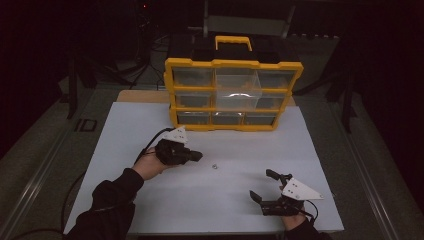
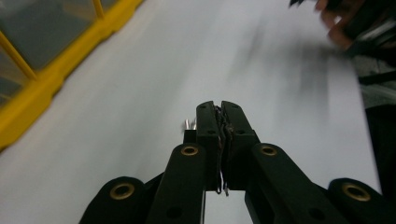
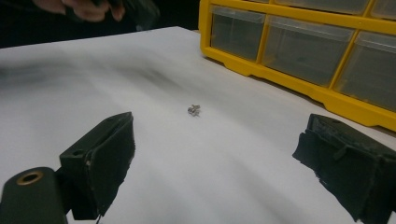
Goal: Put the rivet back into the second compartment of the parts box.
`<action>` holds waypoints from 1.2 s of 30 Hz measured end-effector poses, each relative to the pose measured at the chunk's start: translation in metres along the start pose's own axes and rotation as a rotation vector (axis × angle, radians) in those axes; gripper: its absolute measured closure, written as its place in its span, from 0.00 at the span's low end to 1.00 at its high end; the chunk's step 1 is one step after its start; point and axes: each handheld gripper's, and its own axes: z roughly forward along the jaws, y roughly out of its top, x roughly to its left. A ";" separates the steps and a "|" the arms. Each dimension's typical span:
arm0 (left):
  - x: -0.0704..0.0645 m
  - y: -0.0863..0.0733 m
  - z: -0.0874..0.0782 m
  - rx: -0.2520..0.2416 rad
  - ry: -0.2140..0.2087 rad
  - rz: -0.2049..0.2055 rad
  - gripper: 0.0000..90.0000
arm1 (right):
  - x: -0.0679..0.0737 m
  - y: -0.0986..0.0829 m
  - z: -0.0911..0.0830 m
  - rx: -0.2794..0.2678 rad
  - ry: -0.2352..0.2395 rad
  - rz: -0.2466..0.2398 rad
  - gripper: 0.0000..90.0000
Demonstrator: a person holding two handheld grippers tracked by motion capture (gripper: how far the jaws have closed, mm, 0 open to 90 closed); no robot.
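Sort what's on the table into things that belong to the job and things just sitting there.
Job in hand:
- small metal part, alone on the sheet
- left gripper, shut, beside that part
- right gripper, open, facing it
- yellow drawer organizer

Just there:
- white sheet
- black cable

White, flat desk (image 1: 150, 190), set lengthwise, brighter than the dark surround. At 12 o'clock on it, a yellow organizer (image 1: 233, 93) with clear drawers in three rows, black and yellow handle on top, standing at the far edge, a strip of brown board (image 1: 140, 96) showing beside it at 11 o'clock. Near the centre, slightly toward 6 o'clock, a small metal piece (image 1: 214, 166), lying alone on the bare white, well apart from the organizer; too small to tell its kind. Faint blurred shadows across the white at 3 o'clock.
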 end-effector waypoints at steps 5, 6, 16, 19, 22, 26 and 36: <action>0.002 0.017 -0.025 -0.048 0.000 0.000 0.96 | 0.000 0.000 0.000 -0.005 -0.003 0.000 0.11; 0.003 0.021 -0.030 -0.050 0.004 0.003 0.96 | 0.000 0.000 0.000 -0.005 -0.003 0.000 0.11; 0.004 0.064 -0.061 -0.063 0.028 0.055 0.96 | 0.000 0.000 0.000 -0.008 -0.002 0.000 0.11; 0.006 0.077 -0.068 -0.072 0.028 0.068 0.96 | 0.000 0.000 -0.001 -0.009 -0.003 -0.001 0.11; 0.007 0.085 -0.071 -0.088 0.026 0.068 0.96 | 0.000 0.000 -0.001 -0.010 -0.004 -0.001 0.11; 0.007 0.101 -0.076 -0.096 0.033 0.085 0.96 | 0.000 -0.001 0.000 -0.007 -0.001 -0.002 0.11; 0.013 0.137 -0.091 -0.144 0.070 0.113 0.96 | -0.001 -0.001 0.000 -0.007 0.002 0.001 0.11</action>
